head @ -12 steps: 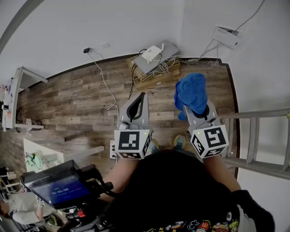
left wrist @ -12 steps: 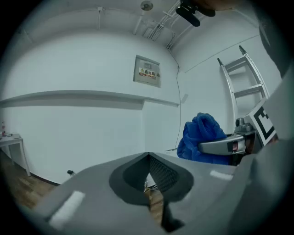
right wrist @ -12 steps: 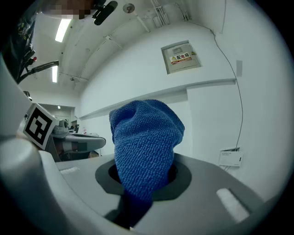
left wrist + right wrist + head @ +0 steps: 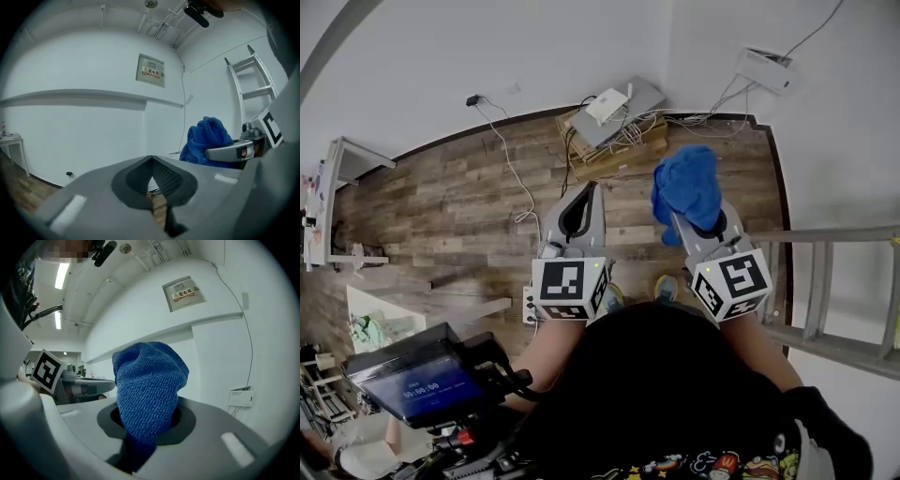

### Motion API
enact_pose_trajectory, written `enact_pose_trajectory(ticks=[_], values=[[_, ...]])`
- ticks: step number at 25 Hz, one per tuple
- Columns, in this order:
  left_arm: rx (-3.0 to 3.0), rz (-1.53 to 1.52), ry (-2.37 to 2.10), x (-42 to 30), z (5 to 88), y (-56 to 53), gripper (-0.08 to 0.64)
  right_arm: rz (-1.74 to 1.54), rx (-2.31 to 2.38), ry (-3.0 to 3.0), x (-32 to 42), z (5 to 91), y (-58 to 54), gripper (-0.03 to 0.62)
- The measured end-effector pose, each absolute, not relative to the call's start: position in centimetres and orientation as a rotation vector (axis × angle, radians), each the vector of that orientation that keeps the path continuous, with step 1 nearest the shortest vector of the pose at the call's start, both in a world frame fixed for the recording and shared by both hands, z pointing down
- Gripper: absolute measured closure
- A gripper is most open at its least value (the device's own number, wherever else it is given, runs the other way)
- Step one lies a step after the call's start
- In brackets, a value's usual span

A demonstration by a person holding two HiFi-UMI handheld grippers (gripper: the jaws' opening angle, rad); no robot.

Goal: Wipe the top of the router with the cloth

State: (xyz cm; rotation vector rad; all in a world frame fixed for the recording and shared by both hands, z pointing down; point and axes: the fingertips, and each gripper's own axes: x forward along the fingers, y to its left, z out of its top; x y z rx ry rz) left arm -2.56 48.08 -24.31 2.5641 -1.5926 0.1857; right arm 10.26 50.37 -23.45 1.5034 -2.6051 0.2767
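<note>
wood-plank floor (image 4: 441,206) runs to a white-walled corner, and that is where the white router (image 4: 607,106) sits, on top of a flat grey box (image 4: 645,97) that rests on a low wooden stack (image 4: 614,157) with cables (image 4: 630,136) bunched around it. the router is well apart from both grippers.

the right gripper (image 4: 692,239) is clamped on the blue cloth (image 4: 686,187), pinched low so that most of it stands up in a loose bunch above the jaws. the left gripper (image 4: 586,197) has its jaws together with nothing between them (only floor shows through the hollow).

wiping looks not yet begun. the router is probably light, so a firm swipe could slide it off the box. the loose cloth could also snag the upright antenna or drag the cables. steadying it with the left gripper may help.
</note>
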Motion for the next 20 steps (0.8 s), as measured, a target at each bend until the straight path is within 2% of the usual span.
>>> enact_pose_trajectory(ticks=[3, 9, 13, 20], values=[[2.555, 0.195, -1.578, -0.4, -24.5, 47.2, 0.560, 0.291, 1.453, -2.620, 11.8, -23.6, 49.9, 0.471], [2.520, 0.254, -1.613, 4.3, -20.1, 42.3, 0.560, 0.306, 1.314, -2.675, 16.1, -17.8, 43.8, 0.471], [2.447, 0.301, -1.640, 2.3, -17.9, 39.7, 0.560, 0.385, 1.265, -2.661, 15.1, -15.0, 40.4, 0.471], [2.423, 0.292, -1.593, -4.6, -12.9, 25.8, 0.560, 0.419, 1.300, -2.585, 9.7, -10.4, 27.4, 0.471]])
